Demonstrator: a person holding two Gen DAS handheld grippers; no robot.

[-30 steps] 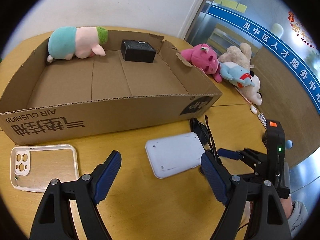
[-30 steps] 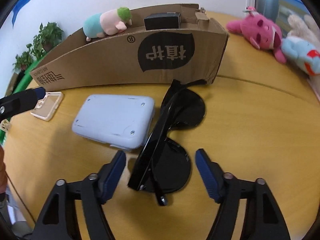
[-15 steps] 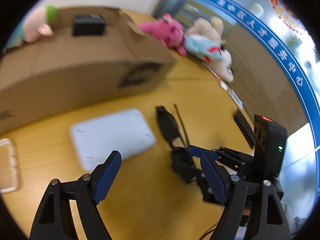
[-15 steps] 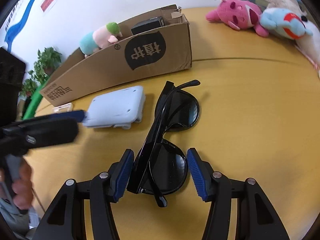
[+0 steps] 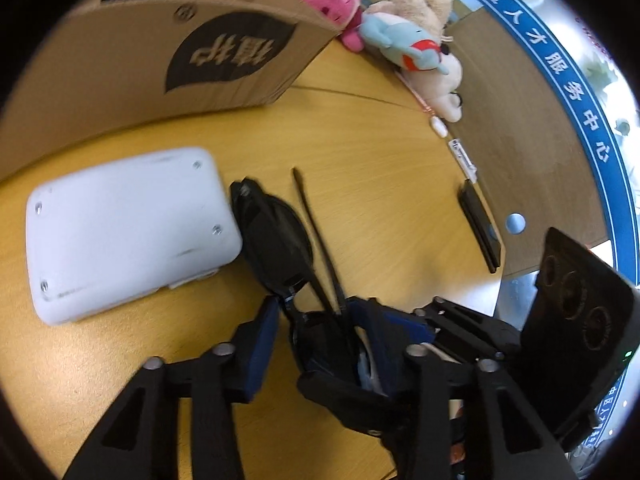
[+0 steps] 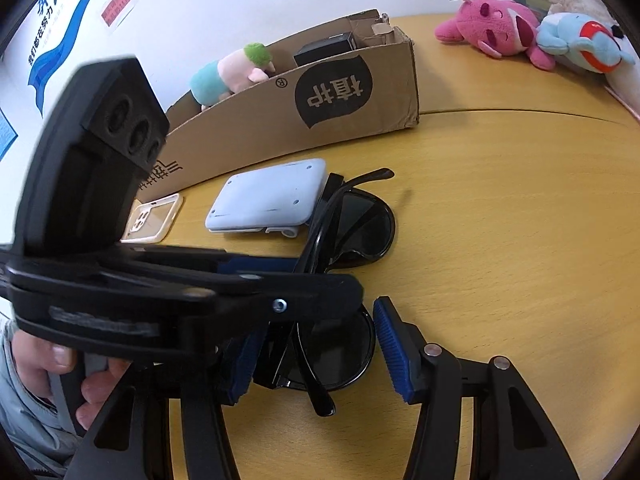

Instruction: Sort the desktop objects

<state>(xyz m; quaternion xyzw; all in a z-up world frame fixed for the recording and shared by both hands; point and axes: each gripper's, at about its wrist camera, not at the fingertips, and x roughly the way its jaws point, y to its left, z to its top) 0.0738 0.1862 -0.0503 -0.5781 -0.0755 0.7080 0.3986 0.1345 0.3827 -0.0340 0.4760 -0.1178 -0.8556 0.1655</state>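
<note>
Black sunglasses point(image 6: 356, 224) lie folded on the wooden table point(image 6: 500, 240), next to a white flat device point(image 6: 268, 196). My right gripper point(image 6: 318, 344) straddles the near lens; its right pad point(image 6: 394, 352) stands a thin gap off the rim, so it is open. My left gripper point(image 5: 318, 320) reaches in from the left across the same glasses point(image 5: 276, 236). Its jaws are closing with the frame between them, and I see no pad pressing on it. The left tool hides the right gripper's left pad.
A long cardboard box point(image 6: 320, 120) behind holds a teal-and-pink plush point(image 6: 228, 74) and a black box point(image 6: 324, 48). A clear phone case point(image 6: 154, 220) lies left of the white device. Pink point(image 6: 492, 28) and blue point(image 6: 580, 40) plush toys sit far right. A black slab point(image 5: 480, 224) lies at the table's edge.
My left gripper swung right and down from the white device to the sunglasses, and its jaws narrowed sharply. My right gripper's jaws drew in a little around the near lens.
</note>
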